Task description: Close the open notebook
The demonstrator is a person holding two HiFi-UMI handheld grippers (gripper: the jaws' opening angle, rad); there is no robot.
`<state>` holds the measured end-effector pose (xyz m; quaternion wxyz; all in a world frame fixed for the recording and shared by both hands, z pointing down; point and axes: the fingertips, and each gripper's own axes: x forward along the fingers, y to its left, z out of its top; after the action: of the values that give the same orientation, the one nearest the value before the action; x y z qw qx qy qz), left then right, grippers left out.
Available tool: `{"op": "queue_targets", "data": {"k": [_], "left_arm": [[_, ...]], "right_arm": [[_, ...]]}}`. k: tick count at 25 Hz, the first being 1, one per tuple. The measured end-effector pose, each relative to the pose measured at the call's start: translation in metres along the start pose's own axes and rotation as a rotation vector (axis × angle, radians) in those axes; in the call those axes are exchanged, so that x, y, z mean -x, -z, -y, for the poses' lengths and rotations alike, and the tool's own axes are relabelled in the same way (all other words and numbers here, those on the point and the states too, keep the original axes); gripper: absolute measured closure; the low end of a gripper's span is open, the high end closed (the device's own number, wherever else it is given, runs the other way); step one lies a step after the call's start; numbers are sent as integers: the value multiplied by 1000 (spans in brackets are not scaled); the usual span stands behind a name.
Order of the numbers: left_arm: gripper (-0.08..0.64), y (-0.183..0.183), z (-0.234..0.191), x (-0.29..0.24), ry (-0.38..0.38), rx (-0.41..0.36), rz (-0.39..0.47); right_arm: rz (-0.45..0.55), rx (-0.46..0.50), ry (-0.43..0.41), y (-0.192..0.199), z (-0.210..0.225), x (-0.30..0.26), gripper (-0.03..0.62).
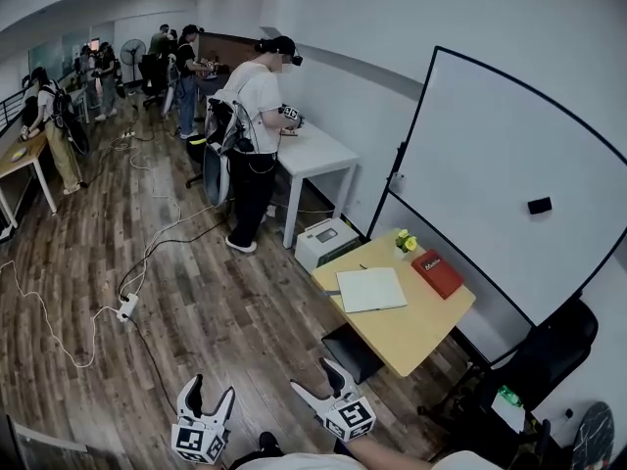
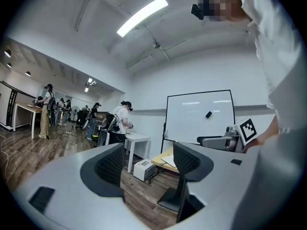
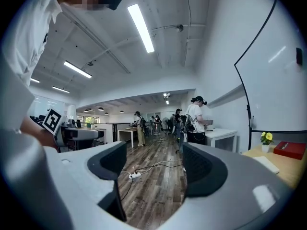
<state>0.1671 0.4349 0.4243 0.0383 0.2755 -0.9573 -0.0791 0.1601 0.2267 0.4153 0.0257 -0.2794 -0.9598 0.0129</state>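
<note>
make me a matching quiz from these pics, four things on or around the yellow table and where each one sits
Things:
1 notebook
2 red box
3 yellow flowers
4 white box

Places:
a on the floor at the end of the table
b at the table's far corner
c flat on the table, toward its open-floor side
d on the table, between the notebook and the whiteboard

Pairs: 1-c, 2-d, 3-b, 4-a

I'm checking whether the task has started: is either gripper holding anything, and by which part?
Nothing is held. The left gripper and right gripper both have jaws apart and empty, away from the notebook on the table.
</note>
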Motion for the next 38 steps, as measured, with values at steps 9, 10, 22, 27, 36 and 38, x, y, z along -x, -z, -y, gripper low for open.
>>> {"op": "queue_targets", "data": {"k": [9, 10, 22, 27, 36, 38], "left_arm": [[255, -8, -66, -61, 34, 6, 8], [255, -8, -73, -64, 27, 12, 8], [256, 5, -145, -172, 34, 43, -49], [256, -8, -171, -260, 44, 26, -76], [256, -30, -204, -401, 93, 14, -78], [256, -31, -208, -423, 106, 19, -87]], "right_arm": [[-15, 17, 7, 2, 25, -88, 222], [-19, 12, 8, 4, 28, -95, 222], [-13, -62, 11, 15, 107, -201, 222], [-14, -88, -15, 13, 164, -269, 222], [-25, -103, -21, 7, 256, -354, 222], [-23, -115, 14, 9, 275, -356, 222]]}}
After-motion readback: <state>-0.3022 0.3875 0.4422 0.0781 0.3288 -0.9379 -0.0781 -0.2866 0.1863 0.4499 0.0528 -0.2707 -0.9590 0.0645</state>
